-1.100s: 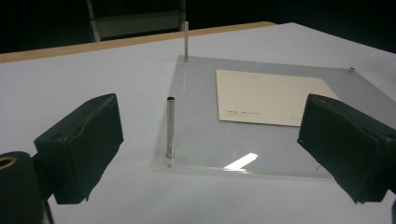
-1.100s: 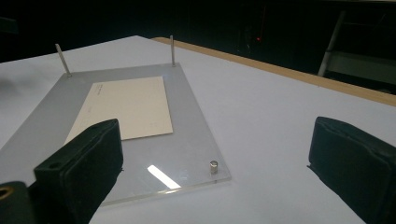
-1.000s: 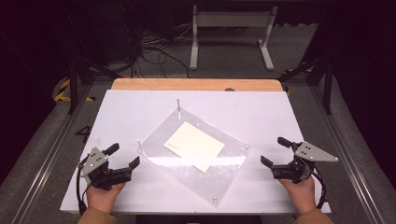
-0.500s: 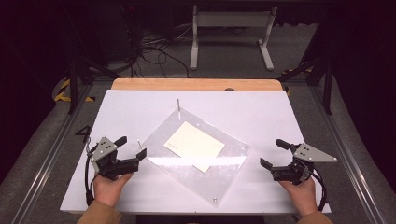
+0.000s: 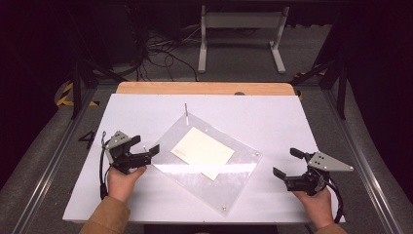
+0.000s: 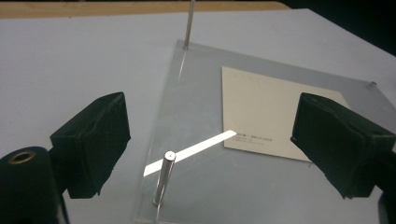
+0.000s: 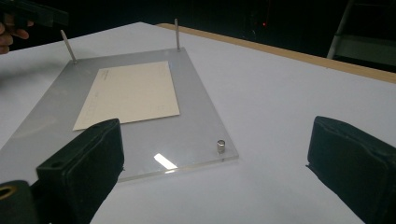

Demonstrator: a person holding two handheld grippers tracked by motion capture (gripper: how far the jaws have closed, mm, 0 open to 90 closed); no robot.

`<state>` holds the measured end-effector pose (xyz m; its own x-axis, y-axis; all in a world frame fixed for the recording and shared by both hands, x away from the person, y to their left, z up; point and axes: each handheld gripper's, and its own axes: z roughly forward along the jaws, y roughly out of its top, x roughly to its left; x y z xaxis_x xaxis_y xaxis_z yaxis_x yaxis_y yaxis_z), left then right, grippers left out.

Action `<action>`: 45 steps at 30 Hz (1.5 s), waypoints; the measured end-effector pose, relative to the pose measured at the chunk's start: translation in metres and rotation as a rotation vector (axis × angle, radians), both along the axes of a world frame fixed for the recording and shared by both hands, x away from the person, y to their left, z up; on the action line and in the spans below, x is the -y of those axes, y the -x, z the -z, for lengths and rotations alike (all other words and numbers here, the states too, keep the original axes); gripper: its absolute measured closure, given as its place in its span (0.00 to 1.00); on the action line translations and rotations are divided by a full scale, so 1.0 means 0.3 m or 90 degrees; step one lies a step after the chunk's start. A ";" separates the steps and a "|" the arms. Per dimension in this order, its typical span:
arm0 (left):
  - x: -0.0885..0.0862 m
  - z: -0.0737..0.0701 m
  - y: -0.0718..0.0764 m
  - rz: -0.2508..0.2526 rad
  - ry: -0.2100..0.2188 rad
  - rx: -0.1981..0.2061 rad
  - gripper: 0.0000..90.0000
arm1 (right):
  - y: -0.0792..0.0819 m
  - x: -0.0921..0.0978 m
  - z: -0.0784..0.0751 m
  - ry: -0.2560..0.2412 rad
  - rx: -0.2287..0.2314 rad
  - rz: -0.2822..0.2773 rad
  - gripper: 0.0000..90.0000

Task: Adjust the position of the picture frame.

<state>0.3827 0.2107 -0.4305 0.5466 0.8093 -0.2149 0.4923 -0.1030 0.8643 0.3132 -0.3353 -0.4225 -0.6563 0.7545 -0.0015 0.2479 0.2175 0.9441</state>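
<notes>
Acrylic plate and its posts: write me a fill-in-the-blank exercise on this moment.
1. The cream card lies under the clear ____ plate.
2. The left hand-held gripper has its jaws ____ on either side of the near metal post.
3. The right hand-held gripper holds ____.
4. The plate rests on the ____ table.

Missing words: acrylic; open; nothing; white

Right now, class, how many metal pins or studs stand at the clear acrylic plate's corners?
4: tall pin at far corner, tall pin by left gripper, short stud at right corner, short stud at near corner.

dark room; white table (image 5: 302, 122), grey floor (image 5: 316, 63), a metal stand (image 5: 241, 29), perhaps cables (image 5: 160, 48).
</notes>
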 end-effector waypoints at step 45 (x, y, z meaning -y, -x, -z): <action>0.051 -0.031 -0.080 -0.055 -0.173 -0.003 0.94 | 0.018 -0.010 0.012 0.008 -0.047 -0.021 0.14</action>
<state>0.4067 0.1955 -0.4213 0.4733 0.8808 0.0136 0.5129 -0.2881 0.8087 0.3079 -0.3322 -0.4260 -0.6800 0.7322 0.0384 0.3091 0.2387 0.9206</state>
